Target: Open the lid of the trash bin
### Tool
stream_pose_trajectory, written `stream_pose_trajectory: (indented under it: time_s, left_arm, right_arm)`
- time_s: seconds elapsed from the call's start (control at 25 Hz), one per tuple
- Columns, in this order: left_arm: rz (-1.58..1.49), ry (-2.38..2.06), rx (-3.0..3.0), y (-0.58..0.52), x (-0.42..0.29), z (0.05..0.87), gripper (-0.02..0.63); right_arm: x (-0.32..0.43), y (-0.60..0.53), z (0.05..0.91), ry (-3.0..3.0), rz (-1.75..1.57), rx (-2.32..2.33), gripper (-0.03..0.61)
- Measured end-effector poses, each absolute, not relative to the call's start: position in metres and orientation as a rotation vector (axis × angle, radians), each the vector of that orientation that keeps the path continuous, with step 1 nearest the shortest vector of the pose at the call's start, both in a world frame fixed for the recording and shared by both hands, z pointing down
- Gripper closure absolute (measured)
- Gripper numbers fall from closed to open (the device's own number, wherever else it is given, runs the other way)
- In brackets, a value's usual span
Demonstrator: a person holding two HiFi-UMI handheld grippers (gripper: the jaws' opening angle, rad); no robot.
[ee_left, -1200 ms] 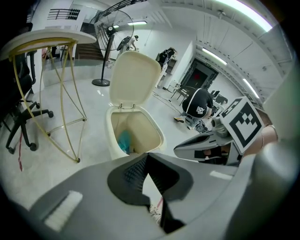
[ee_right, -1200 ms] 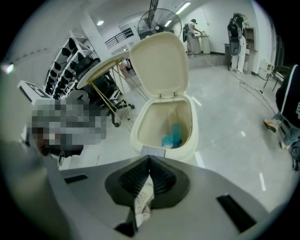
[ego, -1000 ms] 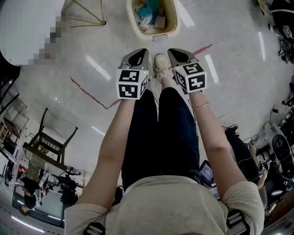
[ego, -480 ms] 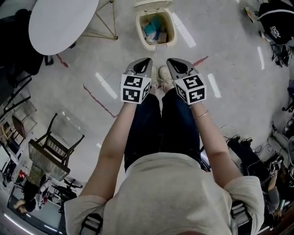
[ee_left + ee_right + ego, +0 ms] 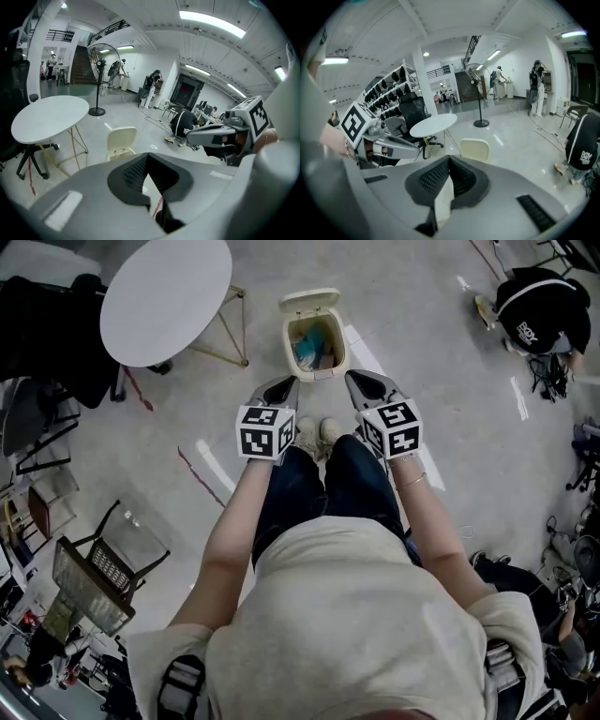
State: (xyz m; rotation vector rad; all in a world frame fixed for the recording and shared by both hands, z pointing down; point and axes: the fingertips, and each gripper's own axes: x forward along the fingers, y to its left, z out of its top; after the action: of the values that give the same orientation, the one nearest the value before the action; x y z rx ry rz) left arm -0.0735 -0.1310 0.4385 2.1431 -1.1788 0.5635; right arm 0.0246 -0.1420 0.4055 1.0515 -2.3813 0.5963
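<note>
The cream trash bin (image 5: 314, 341) stands on the floor ahead of the person's shoes, its lid (image 5: 309, 302) swung up at the far side and rubbish showing inside. My left gripper (image 5: 284, 382) and right gripper (image 5: 360, 377) hang side by side above the shoes, short of the bin and touching nothing. Both are shut with nothing between the jaws. From the left gripper (image 5: 147, 154) view the raised lid (image 5: 121, 139) shows upright just beyond the jaws. From the right gripper (image 5: 449, 158) view the same lid (image 5: 474, 150) stands just past the jaw tips.
A round white table (image 5: 167, 298) on thin legs stands left of the bin, with a dark office chair (image 5: 47, 343) beyond it. A black backpack (image 5: 536, 301) lies at the far right. A mesh chair (image 5: 94, 568) sits at the lower left. A standing fan (image 5: 100, 79) is farther back.
The bin now sits farther from the grippers and smaller in the head view, as the person has drawn back. Both grippers kept their side-by-side pose and stayed shut.
</note>
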Motion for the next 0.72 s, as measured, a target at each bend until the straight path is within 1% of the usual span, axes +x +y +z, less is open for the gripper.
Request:
stream_pose_trajectory:
  time_s: [0.32, 0.72]
  left_arm:
    - [0.421, -1.247, 2.214, -0.138, -0.081, 0.367, 0.607]
    - [0.299, -1.305, 2.345, -0.151, -0.072, 0.294, 0.607]
  right_arm:
    - [0.011, -0.156, 0.332, -2.478, 0.512, 1.079, 0.571]
    - [-0.006, -0.157, 0.271, -2.599, 0.363, 1.051, 0.571]
